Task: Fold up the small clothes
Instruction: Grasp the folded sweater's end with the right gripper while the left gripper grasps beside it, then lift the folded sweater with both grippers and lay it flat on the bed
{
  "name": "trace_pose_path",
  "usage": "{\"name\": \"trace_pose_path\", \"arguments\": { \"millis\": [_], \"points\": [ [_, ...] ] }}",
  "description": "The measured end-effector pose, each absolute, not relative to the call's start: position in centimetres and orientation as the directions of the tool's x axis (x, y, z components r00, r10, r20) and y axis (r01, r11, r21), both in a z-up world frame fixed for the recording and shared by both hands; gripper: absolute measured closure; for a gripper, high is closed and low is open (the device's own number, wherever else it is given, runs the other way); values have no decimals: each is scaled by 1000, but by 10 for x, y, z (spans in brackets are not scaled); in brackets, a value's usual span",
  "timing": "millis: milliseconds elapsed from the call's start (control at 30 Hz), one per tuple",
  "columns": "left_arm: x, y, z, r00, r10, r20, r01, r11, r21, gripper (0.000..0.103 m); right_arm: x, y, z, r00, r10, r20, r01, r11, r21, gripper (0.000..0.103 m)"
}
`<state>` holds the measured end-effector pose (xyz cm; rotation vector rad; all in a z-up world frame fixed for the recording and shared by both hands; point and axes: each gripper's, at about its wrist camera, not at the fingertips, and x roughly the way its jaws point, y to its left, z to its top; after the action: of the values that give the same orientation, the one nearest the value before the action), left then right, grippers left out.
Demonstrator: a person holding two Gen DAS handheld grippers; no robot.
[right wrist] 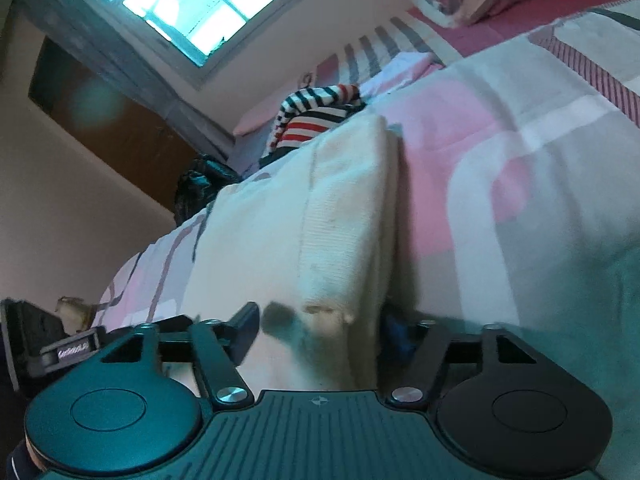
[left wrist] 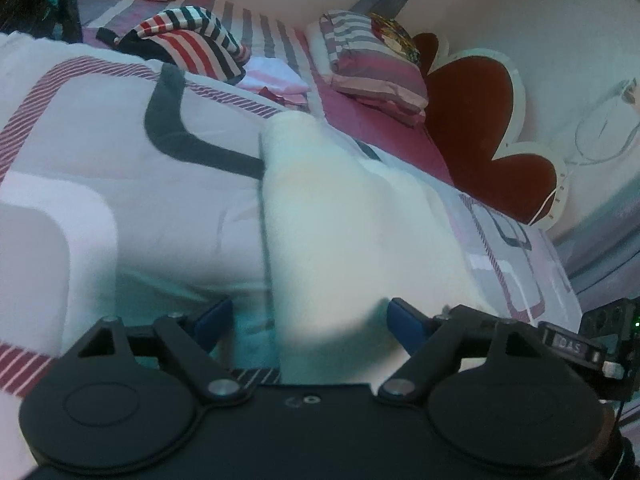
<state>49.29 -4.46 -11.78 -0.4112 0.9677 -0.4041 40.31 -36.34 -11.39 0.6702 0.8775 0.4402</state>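
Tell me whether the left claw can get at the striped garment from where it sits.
Probably not yet: the left claw straddles the white cloth, and the striped garment lies far across the bed.

right gripper (right wrist: 316, 332) is spread wide with a cream knit cloth (right wrist: 320, 220) sitting between the fingers, folded edge on the right side. it's lying on the patterned bedspread (right wrist: 520, 160). striped garment (right wrist: 312, 120) is heaped further back, window (right wrist: 180, 4) up top.

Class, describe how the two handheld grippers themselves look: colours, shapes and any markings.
Left gripper: black body, two round discs, black link arms with silver pivots, blue fingers. Right gripper: the same build, with a ribbed centre plate bearing a small crosshair mark.
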Motion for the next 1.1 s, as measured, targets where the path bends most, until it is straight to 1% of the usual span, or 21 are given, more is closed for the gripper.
{"name": "trace_pose_path", "arguments": {
  "millis": [67,100,133,167,233,267,300,367,433,567,767,933,1100],
  "points": [
    [498,-53,-117,504,-487,-713,157,864,-478,23,406,-358,-114,579,589,-564,-83,730,678,36],
    [498,-57,-116,504,-480,-718,161,869,-468,23,407,-354,-113,579,579,-575,-82,742,665,38],
    [499,-62,-115,504,-475,-721,165,873,-459,27,410,-351,-112,579,564,-589,-76,757,650,46],
    [500,-66,-115,498,-482,-721,176,870,-460,42,413,-349,-112,578,550,-603,-66,768,637,50],
    [502,-74,-116,486,-485,-727,183,870,-458,43,416,-345,-113,571,547,-612,-62,772,633,63],
    [502,-78,-115,489,-475,-731,193,877,-441,53,416,-344,-113,568,549,-613,-68,774,630,65],
    [502,-80,-114,493,-474,-729,203,878,-434,59,416,-342,-112,567,550,-614,-76,776,626,69],
    [499,-85,-108,513,-455,-728,208,889,-409,68,413,-336,-106,573,532,-623,-101,801,590,72],
    [492,-91,-100,538,-425,-728,238,905,-353,72,410,-327,-99,587,501,-636,-135,835,534,73],
    [481,-93,-85,563,-404,-721,274,914,-299,74,399,-307,-82,617,448,-647,-180,881,438,74],
    [463,-65,-57,595,-381,-708,286,923,-256,75,389,-275,-58,626,467,-625,-239,877,417,74],
    [438,-13,-39,626,-314,-714,248,948,-199,75,379,-217,-42,608,517,-602,-304,853,426,74],
    [406,56,-35,633,-221,-742,170,975,-146,74,369,-142,-43,553,595,-583,-375,803,464,74]
  ]
}}
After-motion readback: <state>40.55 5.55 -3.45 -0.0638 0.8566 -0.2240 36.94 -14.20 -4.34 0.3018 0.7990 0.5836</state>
